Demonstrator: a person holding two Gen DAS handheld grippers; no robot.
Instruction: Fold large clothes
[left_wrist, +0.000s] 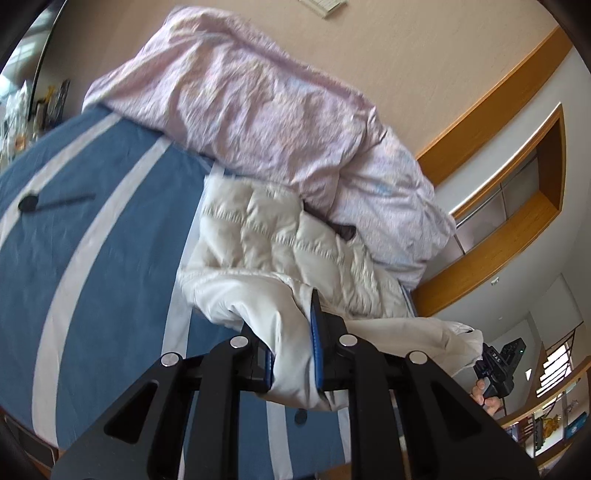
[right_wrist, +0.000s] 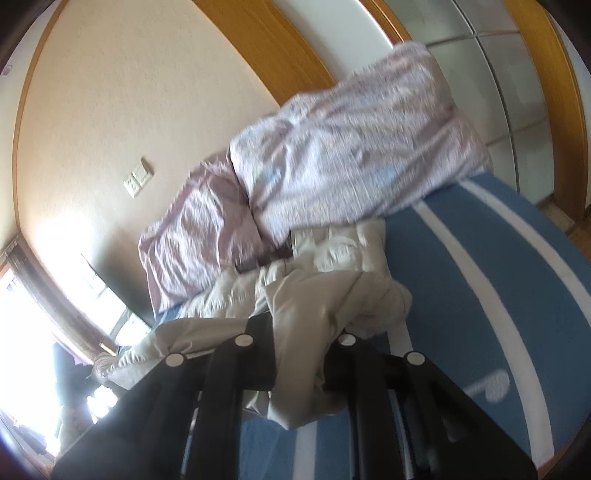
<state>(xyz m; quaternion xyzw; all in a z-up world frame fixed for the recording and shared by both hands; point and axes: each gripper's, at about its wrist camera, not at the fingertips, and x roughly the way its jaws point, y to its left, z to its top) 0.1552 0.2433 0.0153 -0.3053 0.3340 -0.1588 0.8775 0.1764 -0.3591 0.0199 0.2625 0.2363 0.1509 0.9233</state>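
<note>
A cream quilted puffer jacket (left_wrist: 273, 236) lies on a blue bedsheet with white stripes (left_wrist: 92, 236). My left gripper (left_wrist: 291, 354) is shut on a fold of the jacket's pale lining, blue pads pressing the cloth from both sides, and that edge is raised off the bed. In the right wrist view my right gripper (right_wrist: 299, 354) is shut on another bunch of the same jacket (right_wrist: 317, 295), which drapes over its fingers. The right gripper (left_wrist: 498, 369), with the hand holding it, also shows in the left wrist view at the jacket's far end.
A crumpled pink-and-white duvet (left_wrist: 258, 110) is heaped against the wall behind the jacket, also seen as a duvet (right_wrist: 332, 155) in the right view. A small black stick-like object (left_wrist: 48, 202) lies on the sheet. Wooden shelving (left_wrist: 517, 206) and a sliding wardrobe (right_wrist: 498, 74) flank the bed.
</note>
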